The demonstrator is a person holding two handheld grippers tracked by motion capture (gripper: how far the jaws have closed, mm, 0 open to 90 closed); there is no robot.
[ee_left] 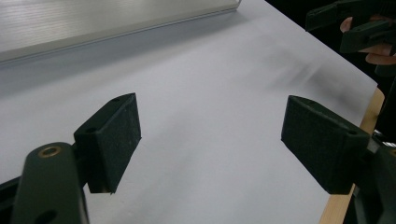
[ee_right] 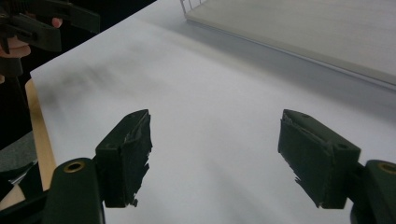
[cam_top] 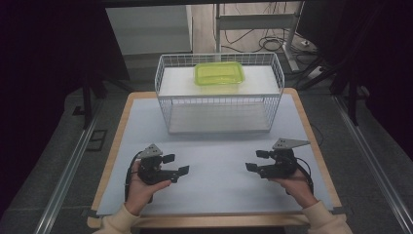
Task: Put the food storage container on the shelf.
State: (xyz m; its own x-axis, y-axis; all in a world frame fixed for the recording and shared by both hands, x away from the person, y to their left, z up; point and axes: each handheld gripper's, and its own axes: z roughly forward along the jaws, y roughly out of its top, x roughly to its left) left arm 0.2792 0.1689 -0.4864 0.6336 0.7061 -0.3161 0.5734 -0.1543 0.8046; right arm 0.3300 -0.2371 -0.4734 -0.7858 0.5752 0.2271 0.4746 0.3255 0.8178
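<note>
A white wire basket (cam_top: 165,105) stands at the back of the table, and a yellow-green lidded container (cam_top: 219,73) lies on its upper shelf. My left gripper (cam_top: 176,164) is held low over the pale mat at the front left, open, nothing between its pads (ee_left: 114,140). At the front right my right gripper (cam_top: 257,160) points inward toward the left one, also open and empty; its pads (ee_right: 128,154) look frayed. Each gripper view shows the other gripper far off: the right gripper (ee_left: 362,25) and the left gripper (ee_right: 42,21).
The pale grey mat (cam_top: 214,165) covers a wooden table (cam_top: 117,131). The basket's lower shelf (cam_top: 219,117) is bare. Metal rails (cam_top: 68,165) run along both sides of the table. A desk frame and cables (cam_top: 272,39) lie behind.
</note>
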